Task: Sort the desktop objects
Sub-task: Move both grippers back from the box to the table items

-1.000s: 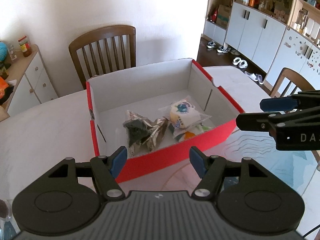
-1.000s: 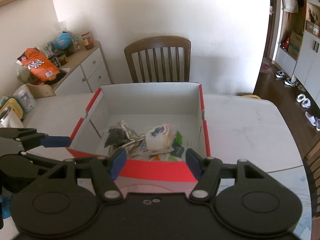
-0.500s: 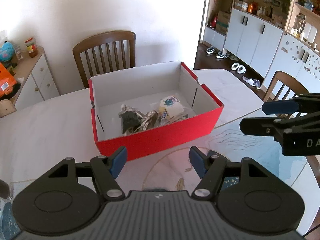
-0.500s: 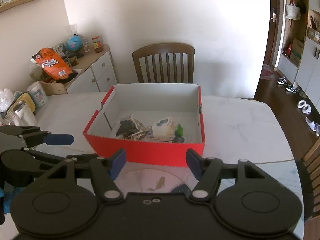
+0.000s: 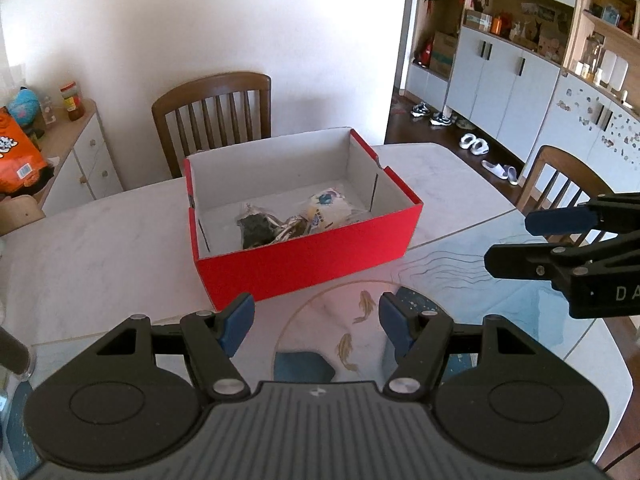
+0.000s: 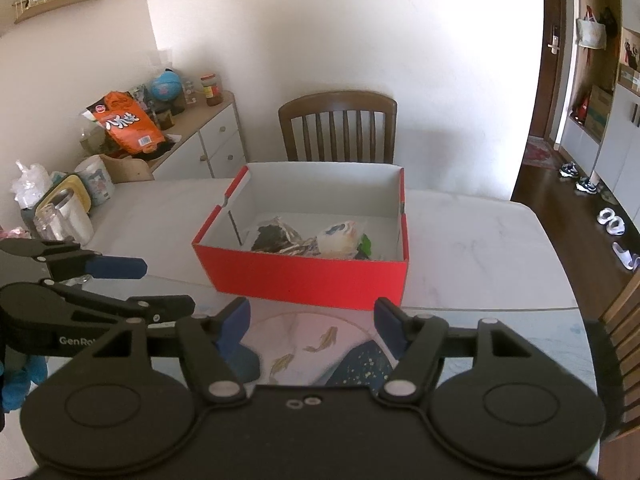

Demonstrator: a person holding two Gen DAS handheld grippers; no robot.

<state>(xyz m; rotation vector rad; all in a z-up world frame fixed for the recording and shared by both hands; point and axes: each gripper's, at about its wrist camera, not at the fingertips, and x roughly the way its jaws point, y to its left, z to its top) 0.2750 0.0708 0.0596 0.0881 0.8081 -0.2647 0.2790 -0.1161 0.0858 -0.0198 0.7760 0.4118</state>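
Marble table (image 5: 100,248) holds the red box (image 5: 308,258); both grippers (image 5: 316,316) (image 6: 312,320) gape empty; a careless reach could shove it.

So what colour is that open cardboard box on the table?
The open cardboard box is red outside, white inside; clearest in the right wrist view.
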